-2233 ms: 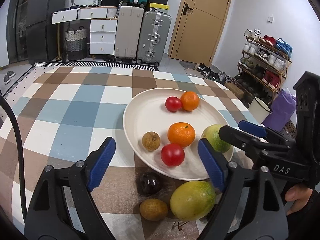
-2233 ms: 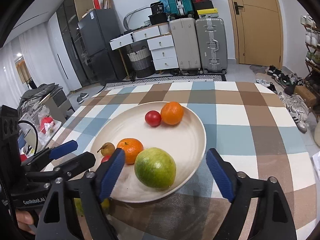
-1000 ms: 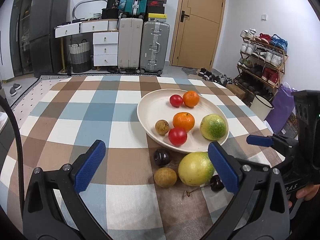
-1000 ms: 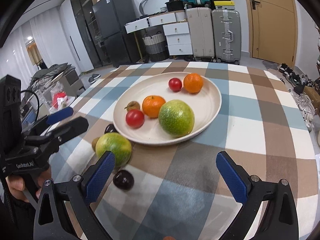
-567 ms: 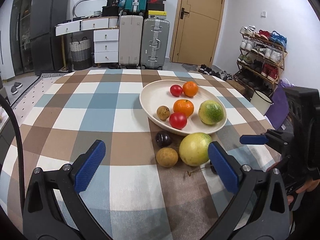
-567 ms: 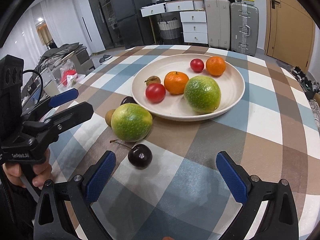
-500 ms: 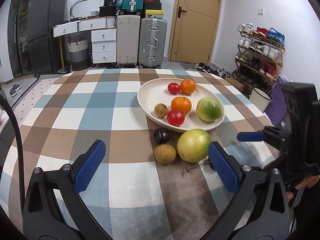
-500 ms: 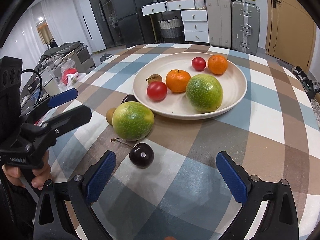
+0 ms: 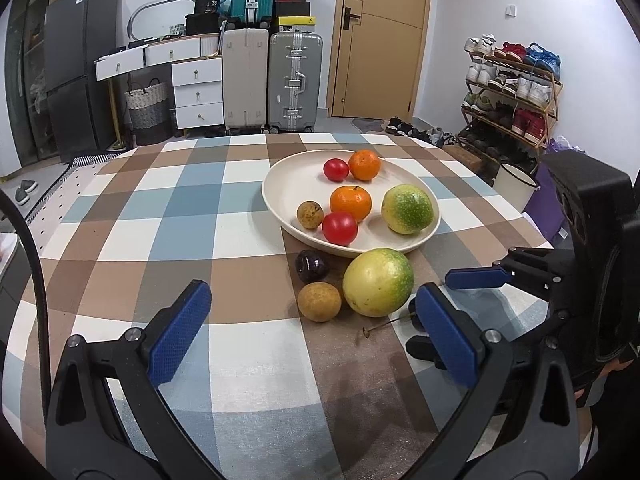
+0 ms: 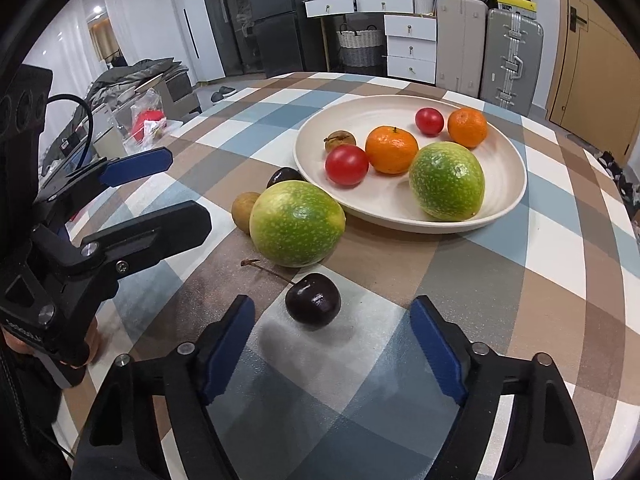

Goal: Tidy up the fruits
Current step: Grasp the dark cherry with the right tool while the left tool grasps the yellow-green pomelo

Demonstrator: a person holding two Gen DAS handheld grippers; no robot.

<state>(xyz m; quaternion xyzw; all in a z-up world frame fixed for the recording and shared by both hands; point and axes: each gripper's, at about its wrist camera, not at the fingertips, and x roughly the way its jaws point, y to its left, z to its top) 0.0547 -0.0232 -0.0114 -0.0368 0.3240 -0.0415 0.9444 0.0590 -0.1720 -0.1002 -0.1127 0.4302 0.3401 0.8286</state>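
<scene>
— On the checked tablecloth, just ahead of the right gripper, what sits there?

— A dark cherry, glossy and nearly black, its thin stem trailing back towards the big green-yellow fruit behind it. The right gripper's jaws have just been closing in, yet they stand apart from the cherry, which lies a little beyond the blue pads, untouched.

— And the left gripper?

— Wide open, holding nothing, hovering over the cloth short of the loose fruit (a brown round fruit, a dark plum-like one and that same green-yellow fruit).

— Where is the plate?

— The cream plate stands behind the loose fruit, the green-yellow one just beside its rim. In it: two oranges, two red tomatoes, a small brown fruit and a mottled green fruit.

— Anything crowding the cherry?

— The large fruit sits close behind it, and the left gripper's black fingers reach in from the side.
</scene>
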